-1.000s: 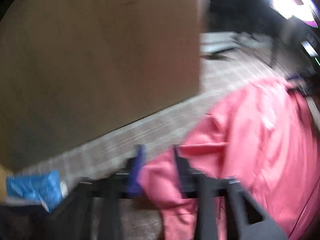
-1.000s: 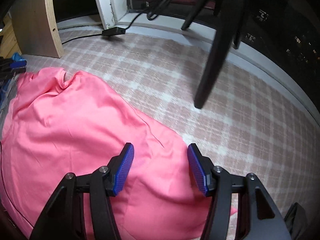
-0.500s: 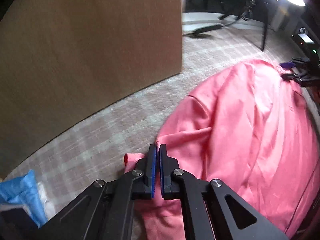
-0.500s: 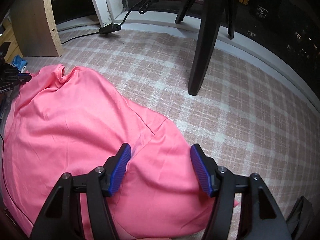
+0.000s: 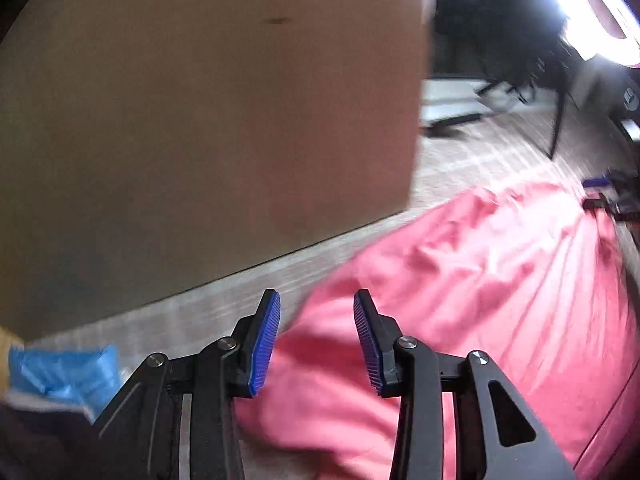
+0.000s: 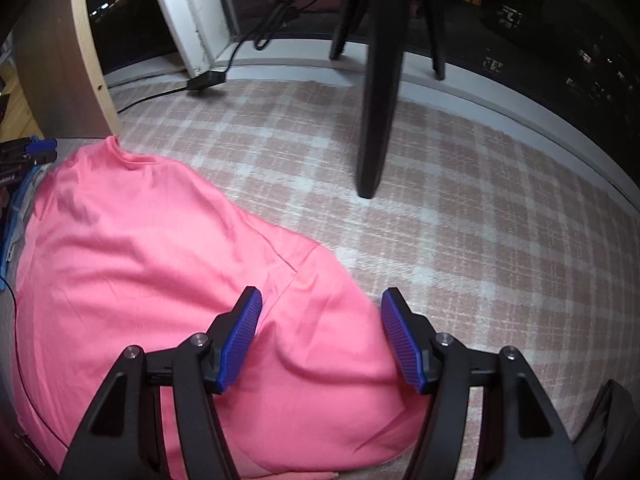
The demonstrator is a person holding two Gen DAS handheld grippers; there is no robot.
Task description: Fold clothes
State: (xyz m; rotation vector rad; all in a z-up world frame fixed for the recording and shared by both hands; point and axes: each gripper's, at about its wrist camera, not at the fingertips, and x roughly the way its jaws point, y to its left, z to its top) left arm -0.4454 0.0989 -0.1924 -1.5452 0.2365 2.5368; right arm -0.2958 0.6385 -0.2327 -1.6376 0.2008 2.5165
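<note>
A pink shirt (image 5: 480,280) lies spread on the checked carpet, seen in both wrist views. My left gripper (image 5: 316,334) hovers over one edge of the shirt; its jaws are opening, and the blue pads stand apart with cloth below them but none pinched. In the right wrist view the pink shirt (image 6: 140,264) fills the lower left. My right gripper (image 6: 320,340) is open above a sleeve end of it, pads clear of the fabric. The left gripper (image 6: 28,154) shows small at that view's left edge.
A tall wooden panel (image 5: 200,120) stands close behind the left gripper. A blue plastic bag (image 5: 60,372) lies at lower left. A black chair leg (image 6: 376,120) rises from the checked carpet (image 6: 500,220). A cable with power brick (image 6: 206,80) lies by the window sill.
The left gripper's pads were pressed together on the shirt edge half a second ago and now stand apart, cloth released. The left view is blurred and has swung sideways. The right gripper stays open.
</note>
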